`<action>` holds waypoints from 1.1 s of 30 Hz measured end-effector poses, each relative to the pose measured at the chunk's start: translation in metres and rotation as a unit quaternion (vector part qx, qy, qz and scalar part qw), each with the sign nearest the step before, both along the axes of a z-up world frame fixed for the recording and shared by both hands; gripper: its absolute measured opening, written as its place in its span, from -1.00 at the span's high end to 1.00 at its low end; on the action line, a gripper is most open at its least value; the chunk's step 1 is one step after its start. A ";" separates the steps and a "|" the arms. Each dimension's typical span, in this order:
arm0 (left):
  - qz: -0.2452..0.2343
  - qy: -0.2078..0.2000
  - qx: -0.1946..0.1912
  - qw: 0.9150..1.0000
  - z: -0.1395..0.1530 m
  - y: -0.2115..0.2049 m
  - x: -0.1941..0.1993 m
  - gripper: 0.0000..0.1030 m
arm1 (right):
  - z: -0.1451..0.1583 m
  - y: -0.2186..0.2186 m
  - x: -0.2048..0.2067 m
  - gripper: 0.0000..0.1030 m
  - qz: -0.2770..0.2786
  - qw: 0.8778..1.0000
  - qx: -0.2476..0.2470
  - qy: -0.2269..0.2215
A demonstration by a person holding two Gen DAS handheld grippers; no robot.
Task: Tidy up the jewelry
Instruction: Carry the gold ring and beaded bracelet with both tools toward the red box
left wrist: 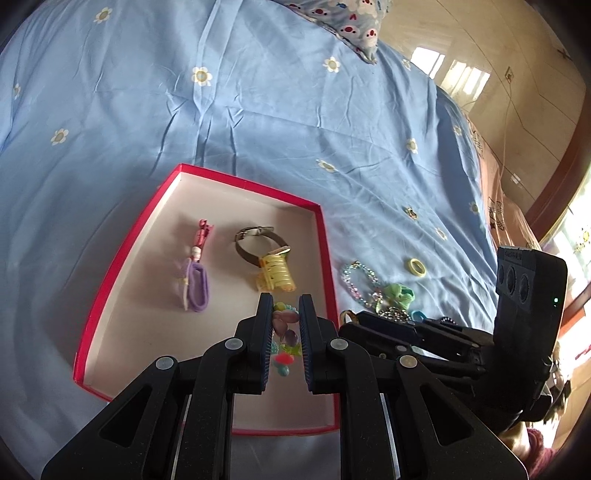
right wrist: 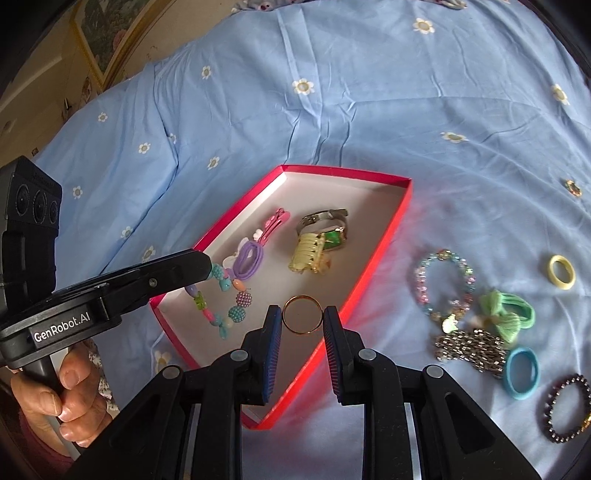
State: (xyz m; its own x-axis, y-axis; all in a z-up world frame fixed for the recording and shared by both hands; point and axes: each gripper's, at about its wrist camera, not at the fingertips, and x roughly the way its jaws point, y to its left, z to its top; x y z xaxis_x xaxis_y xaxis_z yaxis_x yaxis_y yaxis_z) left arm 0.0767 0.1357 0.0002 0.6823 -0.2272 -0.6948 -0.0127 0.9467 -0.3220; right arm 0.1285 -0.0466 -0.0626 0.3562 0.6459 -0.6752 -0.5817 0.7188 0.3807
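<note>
A red box [left wrist: 251, 181] [right wrist: 369, 280] with a white floor lies on the blue bedsheet. It holds a purple hair tie with a pink clip [left wrist: 197, 290] [right wrist: 249, 260], a watch [left wrist: 258, 236] [right wrist: 327, 225] and a yellow claw clip [left wrist: 277, 275] [right wrist: 306, 256]. My left gripper [left wrist: 285, 314] [right wrist: 207, 264] is shut on a colourful bead bracelet [left wrist: 286, 332] [right wrist: 221, 299] hanging over the box's near end. My right gripper [right wrist: 302, 314] is shut on a thin gold bangle [right wrist: 302, 314] [left wrist: 349, 315] over the box's right rim.
Loose on the sheet right of the box: a pastel bead bracelet [right wrist: 443, 284] [left wrist: 360, 282], green scrunchie [right wrist: 511, 314] [left wrist: 399, 293], yellow ring [right wrist: 561, 277] [left wrist: 416, 266], silver chain band [right wrist: 471, 347], blue hair tie [right wrist: 522, 373], dark bead bracelet [right wrist: 567, 408], small brooch [right wrist: 572, 187] [left wrist: 410, 212]. A patterned pillow [left wrist: 347, 22] lies far back.
</note>
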 end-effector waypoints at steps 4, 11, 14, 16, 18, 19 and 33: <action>0.012 0.005 0.011 1.000 -0.007 0.010 0.004 0.76 | -0.005 0.016 0.003 0.55 0.012 1.000 -0.005 0.004; 0.035 0.025 0.013 0.999 -0.026 0.034 0.008 0.76 | -0.019 0.041 0.013 0.55 0.027 0.999 -0.032 0.008; 0.046 0.033 0.018 0.998 -0.034 0.043 0.008 0.76 | -0.028 0.050 0.017 0.55 0.035 0.998 -0.044 0.012; 0.052 0.039 0.023 0.998 -0.039 0.047 0.008 0.76 | -0.033 0.055 0.019 0.55 0.038 0.998 -0.054 0.012; 0.060 0.045 0.030 0.997 -0.044 0.051 0.008 0.76 | -0.034 0.060 0.020 0.55 0.043 0.997 -0.061 0.008; 0.063 0.047 0.033 0.996 -0.046 0.054 0.008 0.76 | -0.034 0.062 0.020 0.55 0.044 0.997 -0.066 0.005; 0.072 0.072 0.063 0.993 -0.067 0.059 0.013 0.75 | -0.036 0.078 0.020 0.53 0.070 0.992 -0.102 -0.006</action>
State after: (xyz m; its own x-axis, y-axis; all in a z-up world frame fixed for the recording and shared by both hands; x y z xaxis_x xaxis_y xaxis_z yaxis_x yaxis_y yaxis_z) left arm 0.0896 0.1946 -0.0665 0.5933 -0.0403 -0.8040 -0.1875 0.9644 -0.1867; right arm 0.1485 0.0319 -0.0984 0.2807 0.5394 -0.7939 -0.6852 0.6918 0.2278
